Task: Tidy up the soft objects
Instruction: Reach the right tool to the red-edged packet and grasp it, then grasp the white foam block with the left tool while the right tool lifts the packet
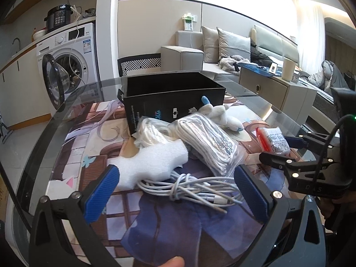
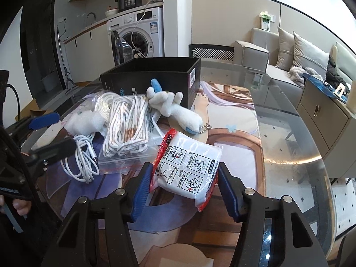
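A pile of soft items lies on the printed mat before an open black box [image 1: 173,93] [image 2: 151,75]. My left gripper [image 1: 175,191] is open, its pads on either side of a coiled white cable [image 1: 189,189] [image 2: 82,158]. White foam [image 1: 151,166] [image 2: 82,121], bagged white rope [image 1: 207,142] [image 2: 126,124] and a white plush toy [image 1: 220,115] [image 2: 173,106] lie beyond. My right gripper [image 2: 182,187] is open around a white packet with red edges [image 2: 189,173] [image 1: 273,142], not pressing it.
The glass table's round edge [image 2: 307,155] curves to the right. A washing machine [image 1: 66,66] with an open door stands behind, with a chair back [image 1: 140,63] and a sofa [image 1: 222,51] beyond the table. A cabinet [image 1: 276,89] is at the right.
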